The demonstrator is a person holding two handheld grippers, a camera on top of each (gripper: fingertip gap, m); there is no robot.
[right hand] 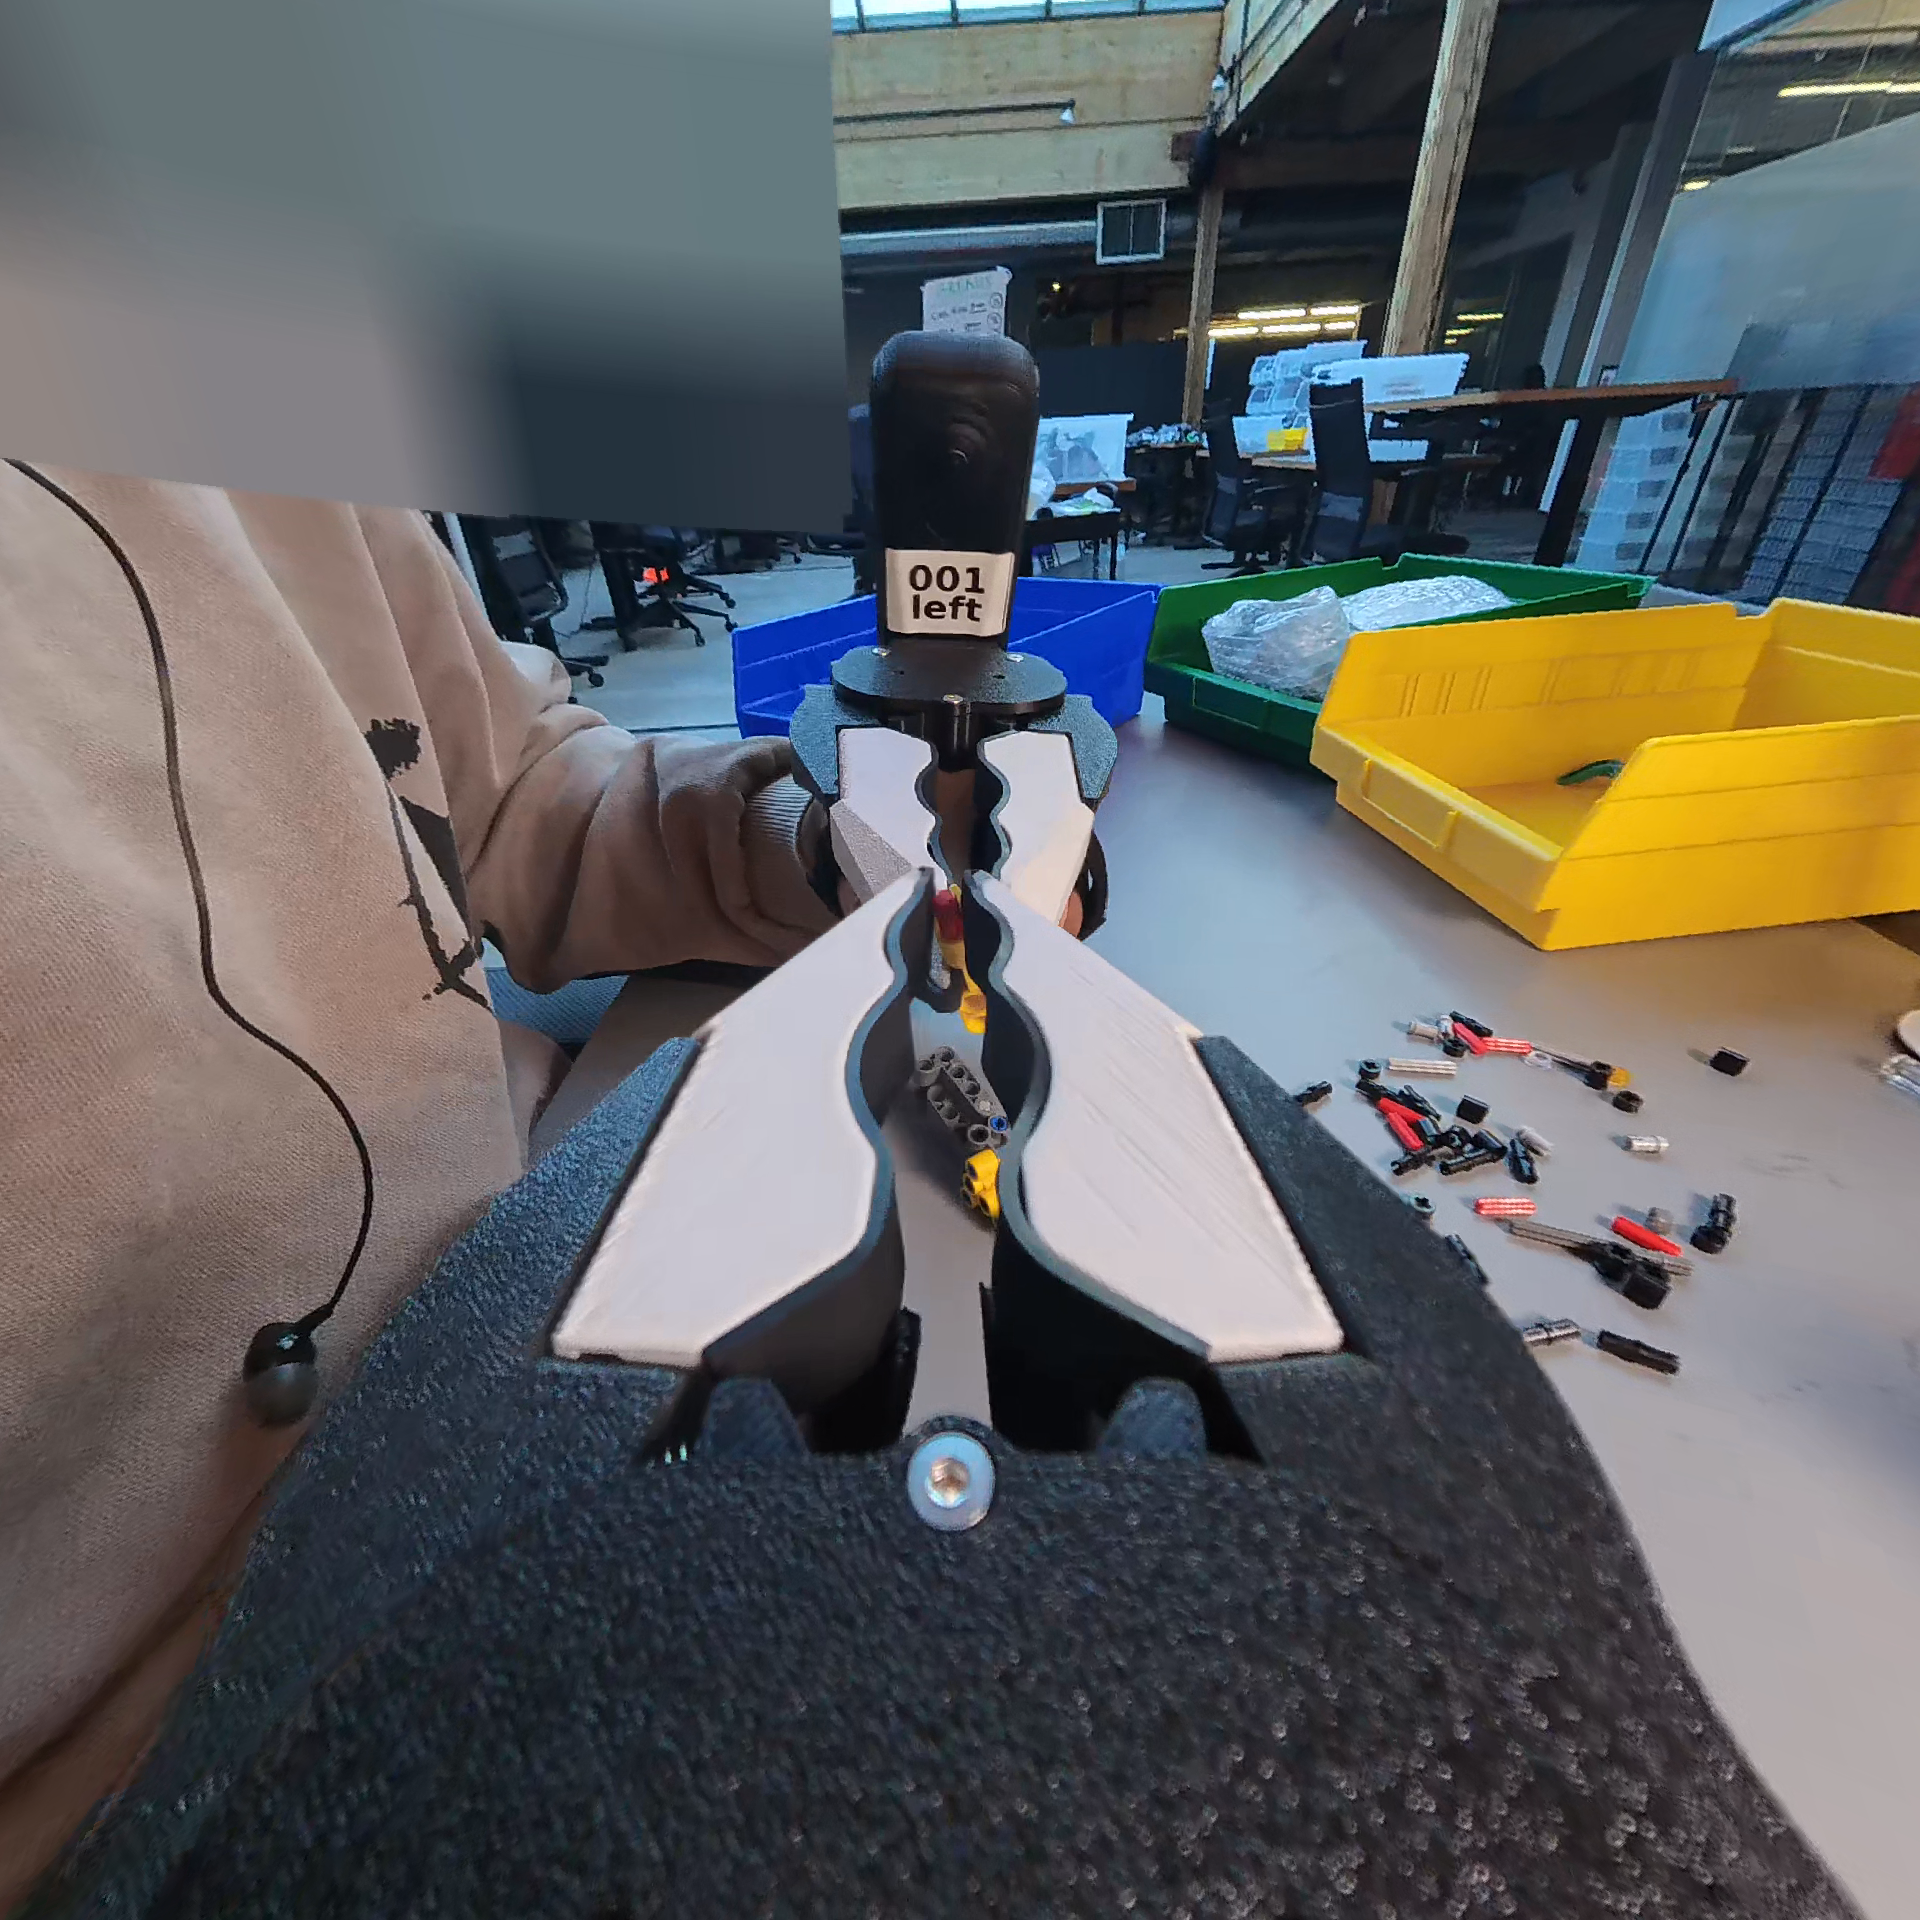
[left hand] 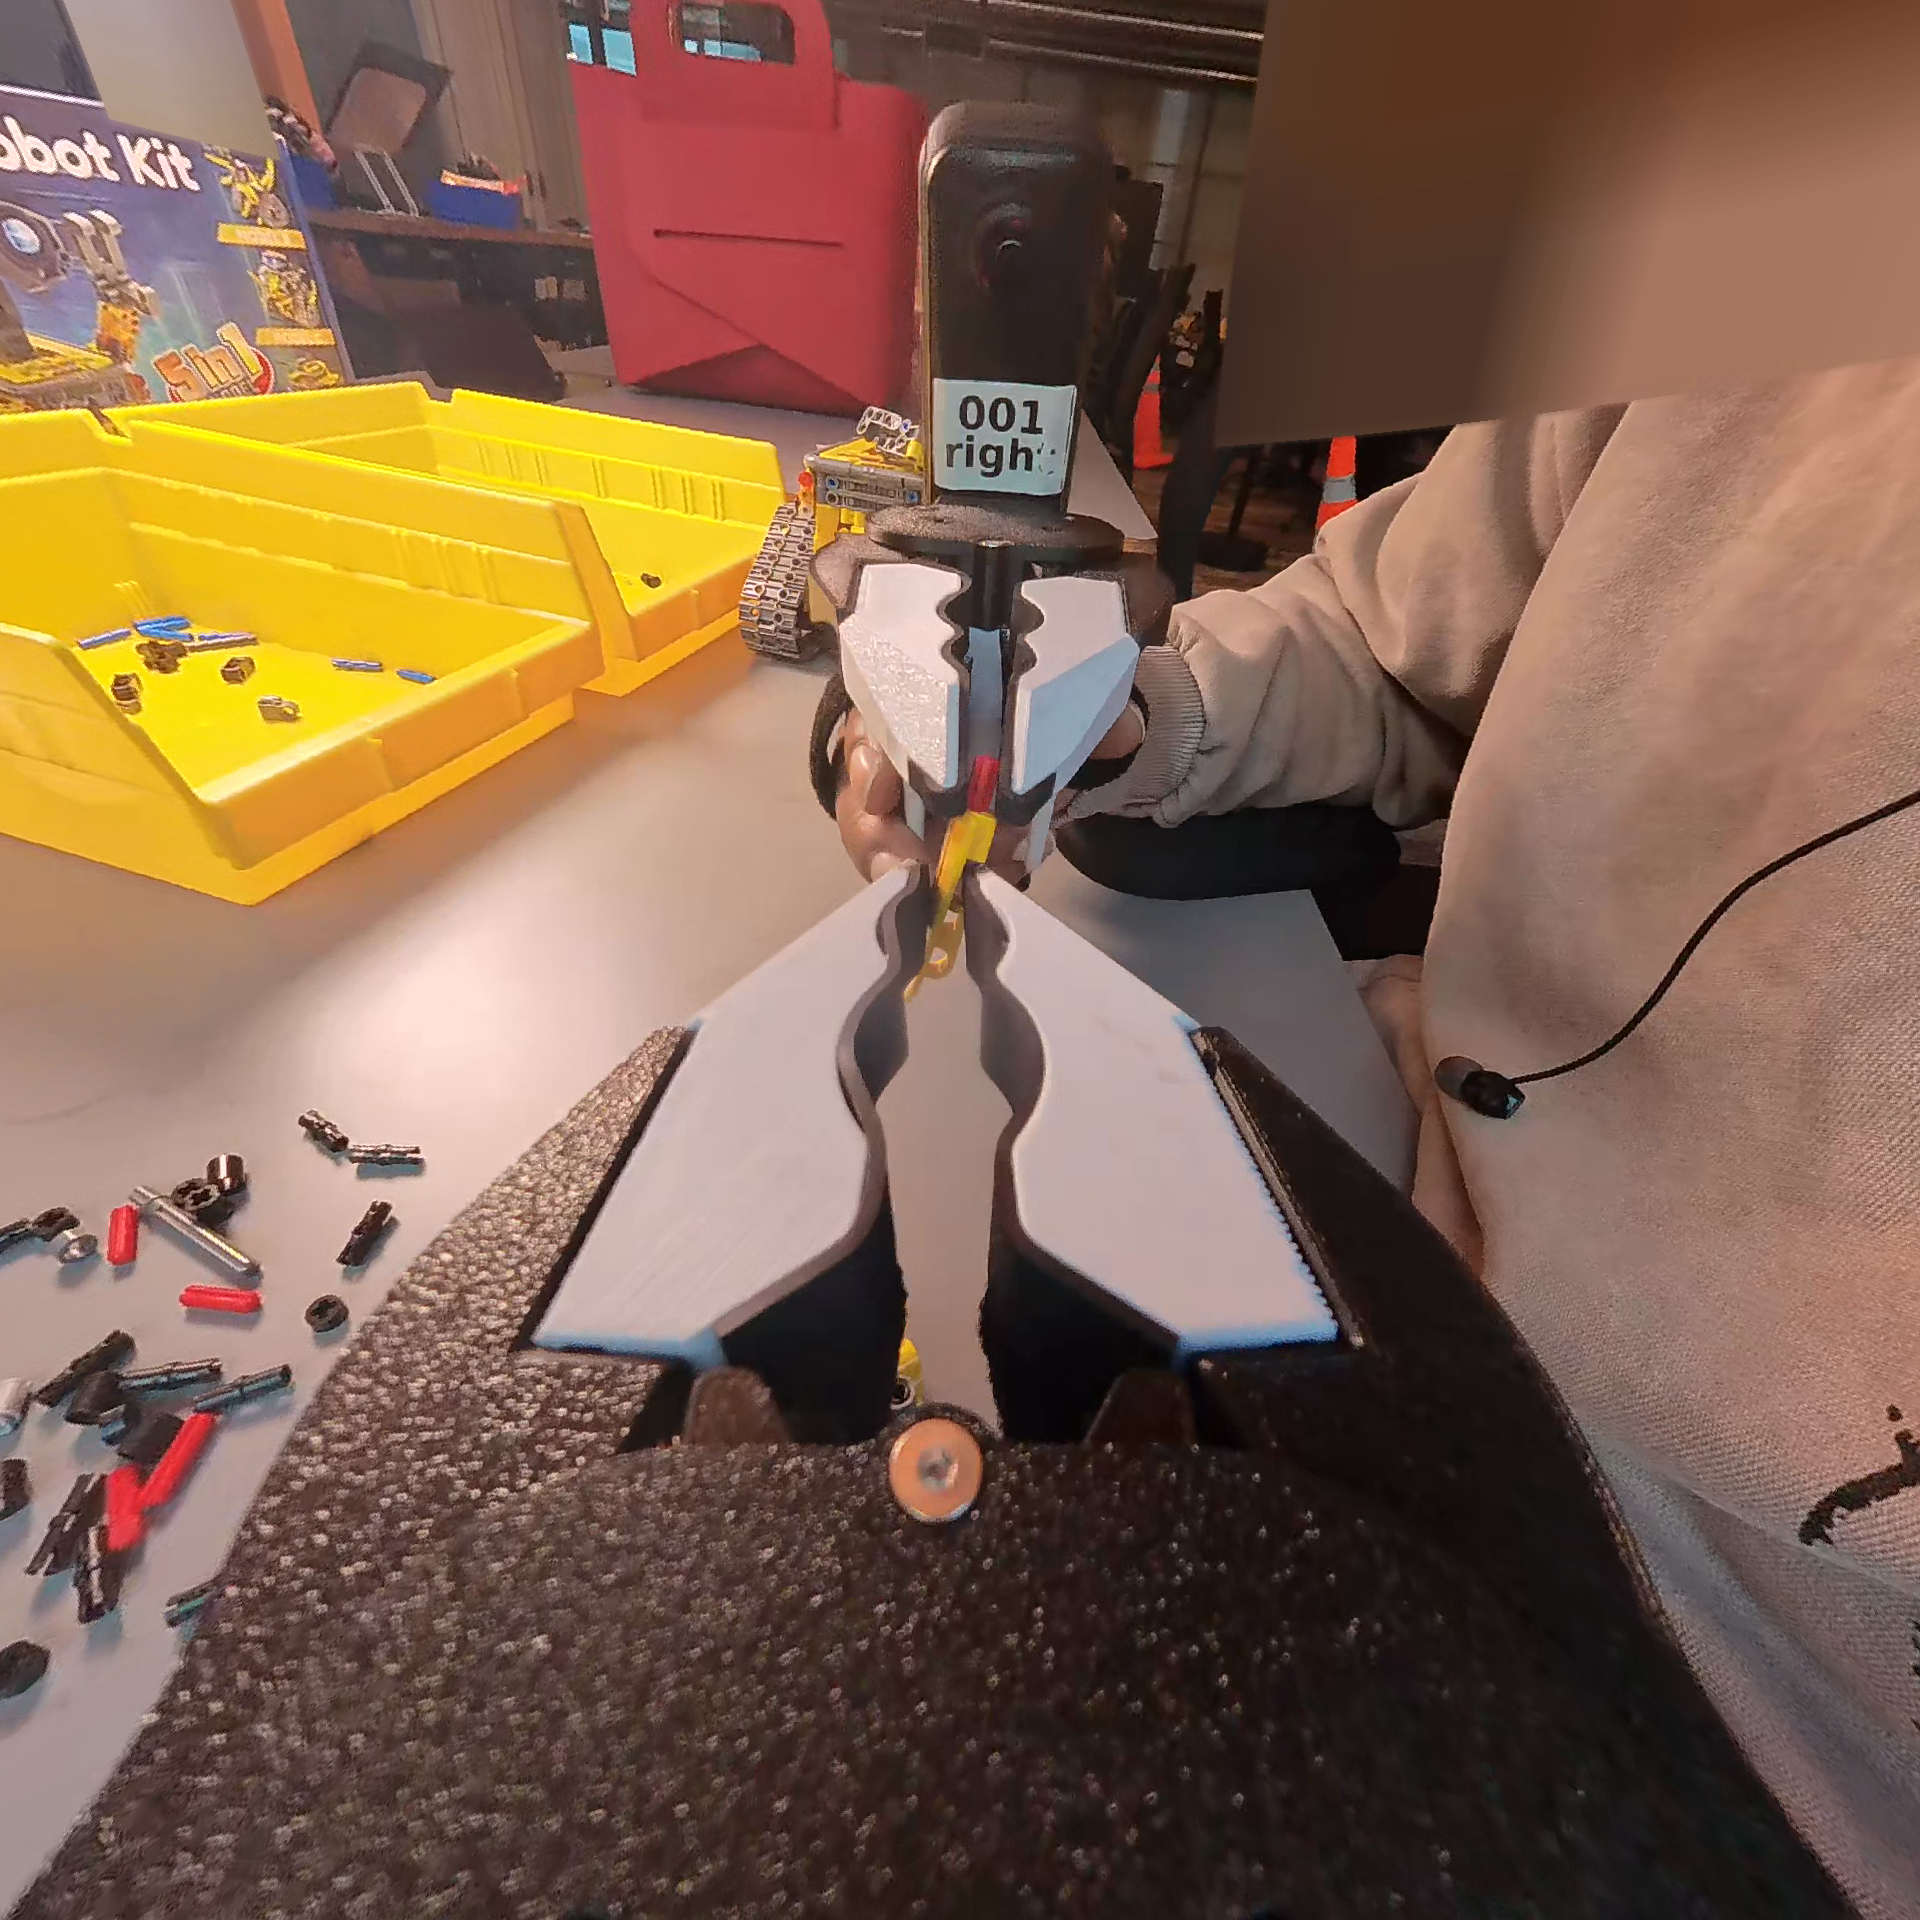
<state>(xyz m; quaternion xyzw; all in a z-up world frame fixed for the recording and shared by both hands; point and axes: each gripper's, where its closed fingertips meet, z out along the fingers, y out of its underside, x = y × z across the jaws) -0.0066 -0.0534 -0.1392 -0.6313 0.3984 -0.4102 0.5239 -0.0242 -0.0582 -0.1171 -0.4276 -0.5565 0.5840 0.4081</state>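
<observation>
yellow beam [left hand: 948,899] is clamped at the tips of the left hand-held gripper [left hand: 943,883]; a red pin [right hand: 945,912] is clamped by the right hand-held gripper [right hand: 948,896], tip to tip above the desk [left hand: 499,966].

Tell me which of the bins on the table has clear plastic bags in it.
The green bin, between the blue bin and the yellow bin in the right wrist view. It holds crumpled clear plastic bags; the yellow one shows only a small green piece.

A grey table [left hand: 540,935] carries yellow bins [left hand: 312,665], scattered small parts [left hand: 187,1299], and a tracked model [left hand: 810,551].
</observation>
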